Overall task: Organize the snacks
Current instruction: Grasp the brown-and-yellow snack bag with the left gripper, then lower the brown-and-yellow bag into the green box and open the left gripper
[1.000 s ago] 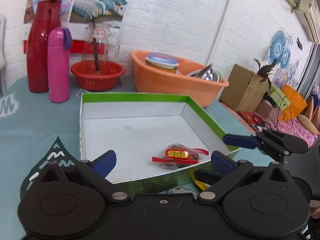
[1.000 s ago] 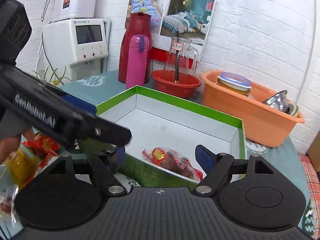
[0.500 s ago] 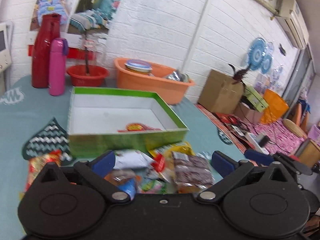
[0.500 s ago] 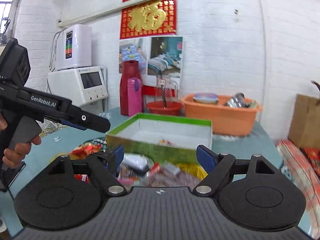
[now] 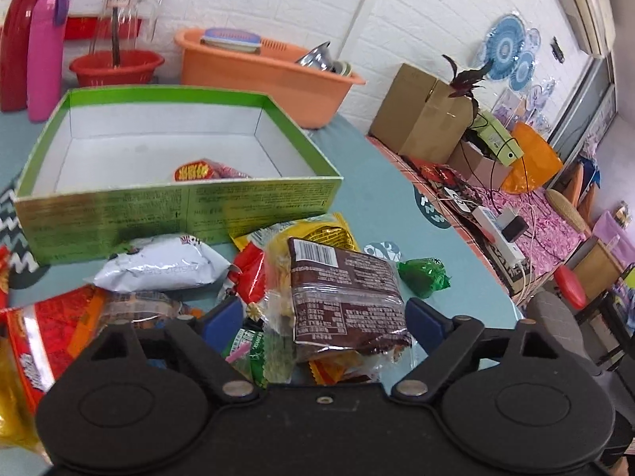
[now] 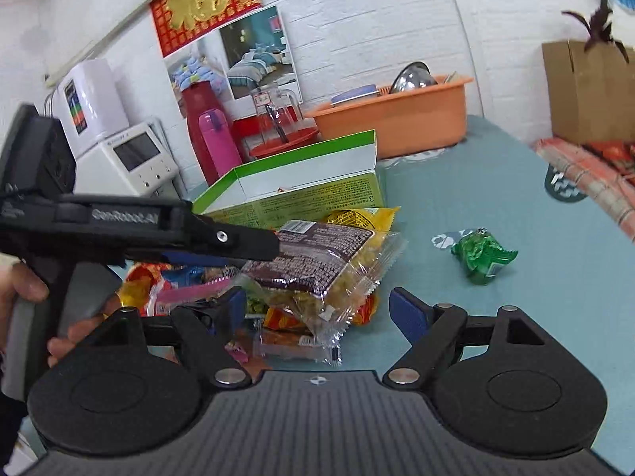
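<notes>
Fingers (image 5: 222, 319) spread over snacks; green box (image 5: 178, 206) holds red packet (image 5: 198, 170).

Your table (image 5: 381, 198) is covered in teal cloth with printed motifs. On it: green open box (image 5: 178, 206) near the middle; snack pile (image 5: 254, 277) just before its front wall; green wrapped candy (image 5: 422, 275) lying apart on the right. At the back: orange basin (image 5: 262, 75), red bowl (image 5: 115, 67), pink bottle (image 5: 45, 55), red thermos (image 5: 16, 39).

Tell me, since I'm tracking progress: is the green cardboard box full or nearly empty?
Nearly empty: the green cardboard box holds one red snack packet on bare white floor.
</notes>
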A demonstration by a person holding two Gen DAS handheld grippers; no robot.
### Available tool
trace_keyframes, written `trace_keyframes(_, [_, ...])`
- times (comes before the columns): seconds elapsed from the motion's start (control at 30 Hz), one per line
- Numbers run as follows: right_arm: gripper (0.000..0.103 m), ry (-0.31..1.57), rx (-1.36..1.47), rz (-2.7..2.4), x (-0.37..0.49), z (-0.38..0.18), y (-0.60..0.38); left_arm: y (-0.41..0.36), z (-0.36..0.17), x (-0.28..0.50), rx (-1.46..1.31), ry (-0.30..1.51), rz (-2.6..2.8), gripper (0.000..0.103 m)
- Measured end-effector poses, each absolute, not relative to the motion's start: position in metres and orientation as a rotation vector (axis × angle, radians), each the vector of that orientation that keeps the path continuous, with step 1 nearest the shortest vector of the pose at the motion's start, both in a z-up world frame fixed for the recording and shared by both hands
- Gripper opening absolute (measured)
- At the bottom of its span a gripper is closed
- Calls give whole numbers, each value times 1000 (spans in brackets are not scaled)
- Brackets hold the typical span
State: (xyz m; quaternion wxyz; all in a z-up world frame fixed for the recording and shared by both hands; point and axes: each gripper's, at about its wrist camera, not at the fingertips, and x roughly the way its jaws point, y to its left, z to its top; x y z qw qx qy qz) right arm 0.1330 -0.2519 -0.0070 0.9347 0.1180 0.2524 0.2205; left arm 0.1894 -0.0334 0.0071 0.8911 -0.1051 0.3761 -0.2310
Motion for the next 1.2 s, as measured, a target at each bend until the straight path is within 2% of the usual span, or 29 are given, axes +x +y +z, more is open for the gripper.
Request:
trace_keyframes(0.03, [103, 518, 258, 452, 136, -7, -252, -32, 5, 192, -238, 793, -488, 103])
trace_keyframes(0.13, [103, 538, 293, 452, 150, -12, -253, -33, 0, 196, -240, 821, -496, 88])
trace_keyframes(0.2, [103, 571, 305, 448, 161, -18, -251, -35, -4, 197, -236, 830, -504, 87])
trace_keyframes(0.27, [103, 589, 317, 448, 165, -22, -249, -35, -3, 194, -233, 817, -498, 78])
trace_keyframes(0.3, [99, 579, 302, 442, 162, -21, -248, -35, -1, 192, -232, 814, -496, 70])
trace_keyframes(0.33, [94, 566, 283, 436, 158, -19, -247, -34, 1, 190, -229, 810, -495, 68])
trace_keyframes(0.37, [74, 549, 261, 433, 153, -17, -247, -34, 2, 188, -229, 811, -503, 65])
trace_keyframes(0.4, [60, 536, 245, 444, 150, -14, -247, -35, 2, 186, -228, 810, -511, 65])
trace_keyframes(0.47, [54, 542, 226, 447, 149, -9, -247, -38, 3, 182, -212, 800, -513, 65])
trace_keyframes(0.7, [48, 526, 217, 433, 144, -5, -248, -31, 10, 172, -253, 770, -522, 59])
trace_keyframes(0.87, [47, 438, 192, 450, 143, 25, -243, -22, 46, 171, -255, 670, -530, 59])
trace_keyframes(1.03, [47, 343, 138, 467, 166, 57, -231, -12, 74, 188, -255, 585, -508, 59])
trace_keyframes(1.2, [47, 310, 101, 466, 204, 68, -218, -2, 78, 223, -282, 574, -480, 59])
